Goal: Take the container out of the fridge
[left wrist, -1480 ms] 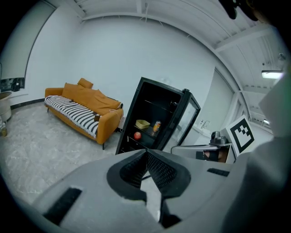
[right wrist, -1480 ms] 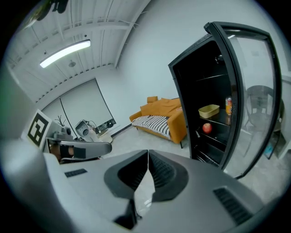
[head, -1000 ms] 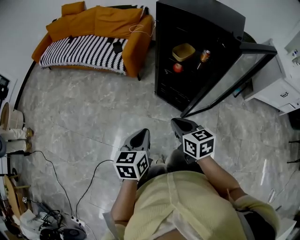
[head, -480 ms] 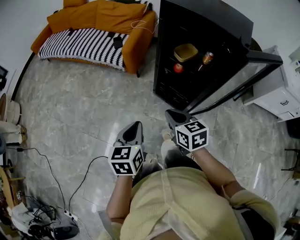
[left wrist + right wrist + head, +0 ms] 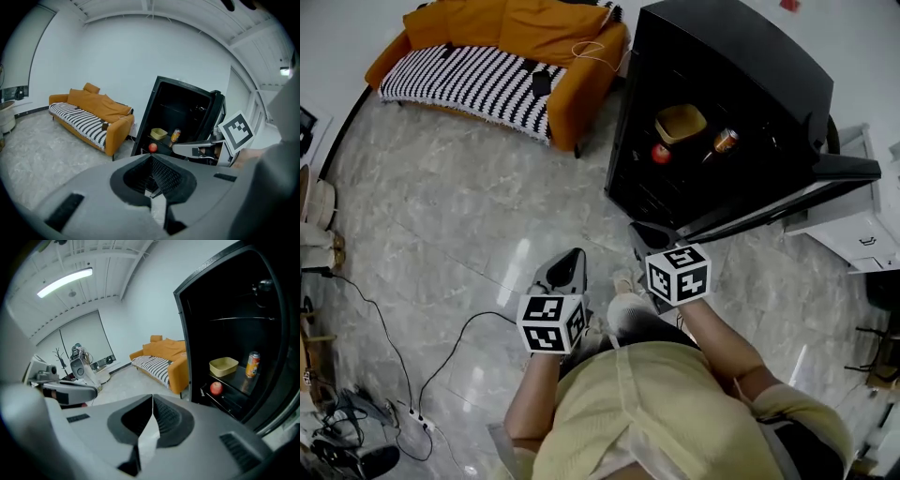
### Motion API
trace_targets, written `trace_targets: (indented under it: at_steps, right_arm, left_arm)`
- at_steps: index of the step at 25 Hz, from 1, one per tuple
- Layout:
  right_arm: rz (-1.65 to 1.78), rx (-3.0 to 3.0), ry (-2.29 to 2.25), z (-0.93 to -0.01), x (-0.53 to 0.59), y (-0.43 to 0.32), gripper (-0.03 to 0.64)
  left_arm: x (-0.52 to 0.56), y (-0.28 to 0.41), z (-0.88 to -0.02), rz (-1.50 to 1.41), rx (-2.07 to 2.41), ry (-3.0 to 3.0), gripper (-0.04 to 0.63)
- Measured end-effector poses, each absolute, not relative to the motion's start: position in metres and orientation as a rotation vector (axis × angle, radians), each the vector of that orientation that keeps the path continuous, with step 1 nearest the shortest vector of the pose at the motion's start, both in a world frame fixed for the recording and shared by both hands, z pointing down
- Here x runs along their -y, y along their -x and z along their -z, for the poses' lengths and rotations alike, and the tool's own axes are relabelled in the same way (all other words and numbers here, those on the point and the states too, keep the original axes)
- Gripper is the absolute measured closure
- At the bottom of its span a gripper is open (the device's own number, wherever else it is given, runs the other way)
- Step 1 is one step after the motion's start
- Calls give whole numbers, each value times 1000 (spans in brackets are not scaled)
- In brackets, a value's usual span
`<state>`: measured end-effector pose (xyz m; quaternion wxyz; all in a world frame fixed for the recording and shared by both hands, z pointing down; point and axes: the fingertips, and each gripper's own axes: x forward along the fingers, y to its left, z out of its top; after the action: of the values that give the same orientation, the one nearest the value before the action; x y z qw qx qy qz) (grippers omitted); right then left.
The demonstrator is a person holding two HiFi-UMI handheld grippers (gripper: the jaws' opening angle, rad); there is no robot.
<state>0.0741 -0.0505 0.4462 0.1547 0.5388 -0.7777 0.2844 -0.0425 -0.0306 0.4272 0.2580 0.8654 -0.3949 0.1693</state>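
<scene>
A yellow container [image 5: 680, 122] [image 5: 223, 366] [image 5: 159, 133] sits on a shelf inside the open black fridge [image 5: 731, 66]. On the same shelf are a red apple [image 5: 661, 154] [image 5: 215, 388] and an orange can [image 5: 724, 141] [image 5: 252, 364]. My left gripper [image 5: 571, 266] [image 5: 151, 157] is shut and empty, over the floor well short of the fridge. My right gripper [image 5: 648, 234] [image 5: 152, 397] is also shut and empty, close to the fridge's lower front.
The fridge door [image 5: 787, 202] stands open to the right. An orange sofa [image 5: 502, 56] with a striped blanket is at the back left. White cabinets [image 5: 862, 230] stand at the right. A cable [image 5: 441, 356] and power strip lie on the marble floor at lower left.
The person has stepped nearer the fridge; both grippers have moved forward with them, and both stay shut.
</scene>
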Motion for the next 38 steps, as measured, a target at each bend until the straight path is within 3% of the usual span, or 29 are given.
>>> trace_targets:
  at_steps: [38]
  right_arm:
    - [-743, 2047, -1657, -512, 262, -213, 586]
  left_arm:
    - [178, -54, -498, -559, 1103, -2272, 569]
